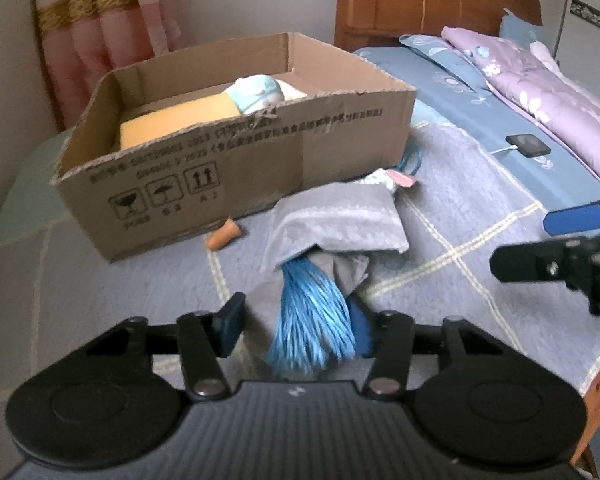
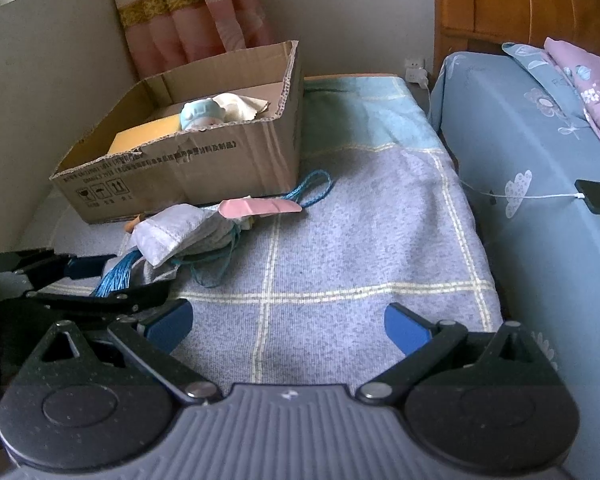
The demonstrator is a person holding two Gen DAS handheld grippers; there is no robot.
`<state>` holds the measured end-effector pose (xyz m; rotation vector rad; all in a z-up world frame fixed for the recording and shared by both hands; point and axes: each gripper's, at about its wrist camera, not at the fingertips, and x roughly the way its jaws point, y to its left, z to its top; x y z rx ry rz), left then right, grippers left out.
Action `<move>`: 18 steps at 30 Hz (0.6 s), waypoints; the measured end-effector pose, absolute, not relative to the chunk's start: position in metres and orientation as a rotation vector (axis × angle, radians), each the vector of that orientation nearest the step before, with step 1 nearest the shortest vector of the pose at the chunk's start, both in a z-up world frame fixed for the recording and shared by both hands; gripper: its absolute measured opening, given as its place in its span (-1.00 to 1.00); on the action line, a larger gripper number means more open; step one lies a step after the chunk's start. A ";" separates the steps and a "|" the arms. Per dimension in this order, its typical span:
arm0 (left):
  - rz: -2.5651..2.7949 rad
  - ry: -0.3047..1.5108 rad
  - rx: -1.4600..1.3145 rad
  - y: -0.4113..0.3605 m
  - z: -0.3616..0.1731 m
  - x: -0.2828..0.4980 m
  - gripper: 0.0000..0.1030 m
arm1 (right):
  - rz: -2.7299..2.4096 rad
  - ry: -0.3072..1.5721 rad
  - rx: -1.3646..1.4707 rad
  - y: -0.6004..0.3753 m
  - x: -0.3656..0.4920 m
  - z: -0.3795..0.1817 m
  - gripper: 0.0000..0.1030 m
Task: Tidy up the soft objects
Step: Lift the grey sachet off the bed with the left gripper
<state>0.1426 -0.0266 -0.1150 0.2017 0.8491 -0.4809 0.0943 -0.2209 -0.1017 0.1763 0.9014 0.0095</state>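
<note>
While pads flank it, blue tassel [image 1: 311, 320] sits inside left tool [image 1: 300, 324]

Checked blanket [image 2: 339, 240] bearing a cardboard box [image 1: 260, 168], grey pouch [image 1: 335, 224], blue tassel [image 1: 311, 320].

Matt cardboard box [image 1: 260, 168] (torn rim)

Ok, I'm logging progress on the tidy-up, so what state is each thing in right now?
Cardboard box: open-topped, on the bed.
Yellow sponge: inside the box.
Small doll: inside the box.
Grey pouch: outside, on the blanket.
Blue tassel: between the left tool's fingers.
Right tool: open, empty.
Phone: plugged into a cable.
</note>
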 end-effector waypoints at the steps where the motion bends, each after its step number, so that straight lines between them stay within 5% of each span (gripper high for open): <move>1: -0.480 0.852 0.200 -0.024 -0.115 0.140 -0.06 | 0.010 0.900 0.177 -0.221 0.094 -0.101 1.00; 12: -0.465 0.887 0.194 0.000 -0.112 0.112 -0.05 | 0.000 0.892 0.178 -0.220 0.090 -0.098 1.00; 14: -0.457 0.893 0.214 0.002 -0.113 0.109 0.24 | -0.004 0.890 0.175 -0.220 0.092 -0.099 1.00; 16: -0.424 0.880 0.247 0.002 -0.114 0.106 0.86 | -0.013 0.883 0.171 -0.221 0.096 -0.099 1.00; 18: -0.413 0.866 0.274 0.001 -0.116 0.104 0.88 | -0.029 0.874 0.168 -0.222 0.103 -0.100 1.00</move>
